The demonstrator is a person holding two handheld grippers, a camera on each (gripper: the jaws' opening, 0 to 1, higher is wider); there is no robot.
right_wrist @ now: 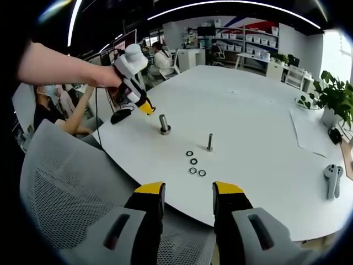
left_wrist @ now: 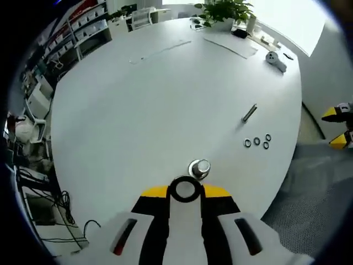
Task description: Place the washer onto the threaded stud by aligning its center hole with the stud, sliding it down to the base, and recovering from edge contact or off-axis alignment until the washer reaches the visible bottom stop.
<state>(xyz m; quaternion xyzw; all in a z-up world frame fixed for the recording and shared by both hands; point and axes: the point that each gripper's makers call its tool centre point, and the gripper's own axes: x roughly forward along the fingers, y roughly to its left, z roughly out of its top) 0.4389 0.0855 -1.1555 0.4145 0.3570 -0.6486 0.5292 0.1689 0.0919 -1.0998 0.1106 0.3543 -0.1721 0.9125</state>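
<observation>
While my left tool [left_wrist: 185, 190] hangs over the near edge of the white counter [left_wrist: 154, 99], its yellow-tipped jaws are closed on a washer [left_wrist: 185, 189], a dark ring held flat between the tips. Item beside it: the threaded stud [left_wrist: 200, 168], standing upright on its round base on the counter just beyond the held washer and slightly to the right, the two near each other but apart. Item: four loose washers [left_wrist: 257, 142] in a small cluster farther right on the counter. Item: a second bolt [left_wrist: 249, 113] beyond the cluster, well apart from the stud. Item: a potted plant [left_wrist: 223, 12] and a sheet of paper [left_wrist: 230, 45] at the far edge. From the right gripper view, my right tool [right_wrist: 187, 193] is held off the counter's edge above a grey mesh chair [right_wrist: 66, 204], jaws parted with nothing between them. That view takes in my left tool [right_wrist: 144, 106] at the far left, gripped by a hand [right_wrist: 102, 77], its yellow tips just beside the stud [right_wrist: 164, 124]; whether the washer touches the stud I cannot tell. The loose washers [right_wrist: 195, 164] lie between the stud and my right tool, with the second bolt [right_wrist: 210, 142] upright just past them.
</observation>
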